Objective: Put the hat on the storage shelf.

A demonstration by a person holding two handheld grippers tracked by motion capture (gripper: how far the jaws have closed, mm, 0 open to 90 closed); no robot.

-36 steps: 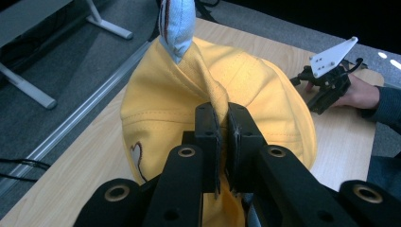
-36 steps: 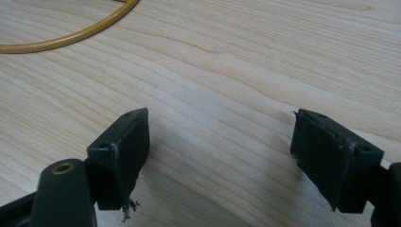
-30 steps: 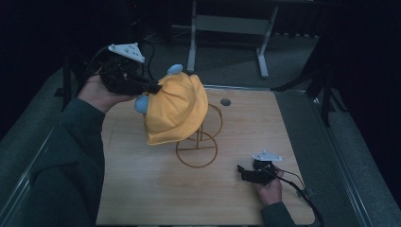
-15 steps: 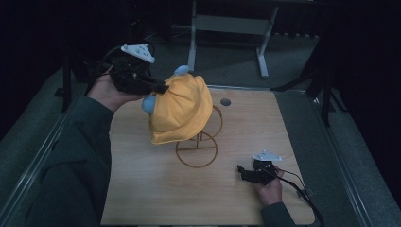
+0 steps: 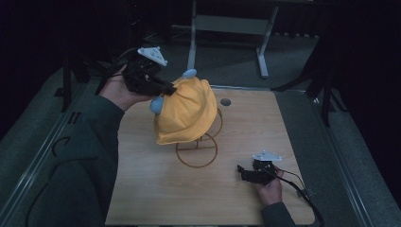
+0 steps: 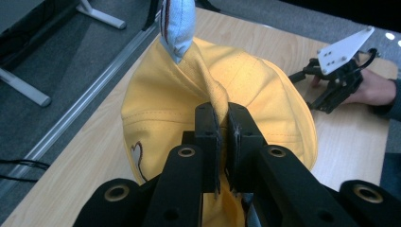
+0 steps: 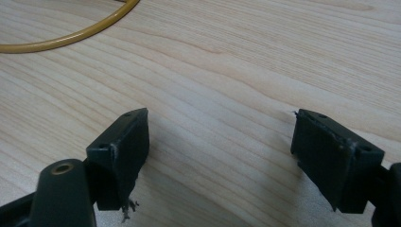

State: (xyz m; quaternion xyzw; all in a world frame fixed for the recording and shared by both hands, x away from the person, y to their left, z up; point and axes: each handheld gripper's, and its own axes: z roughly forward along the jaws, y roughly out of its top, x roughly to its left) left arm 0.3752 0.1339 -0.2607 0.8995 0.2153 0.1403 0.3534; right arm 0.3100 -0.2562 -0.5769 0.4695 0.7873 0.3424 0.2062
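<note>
On the wooden table [image 5: 142, 189], a yellow hat [image 5: 187, 113] sits draped over a wire stand [image 5: 196, 150] near the middle, its crown up and tilted toward the left gripper [image 5: 163, 86], with pale blue ears [image 6: 176, 26] on top. That gripper's jaws are pressed together on a pinched fold of the crown. The right gripper [image 5: 242, 171] rests low at the table's near right, jaws wide apart and holding nothing.

A soft yellow cloth hat with pale blue ear-like tabs [image 5: 185, 111] sits draped over a thin gold wire stand with a round ring base [image 5: 196, 150], near the worktop's centre, slightly toward 11 o'clock. A fold of its crown is pinched up; the ring lies flat.
</note>
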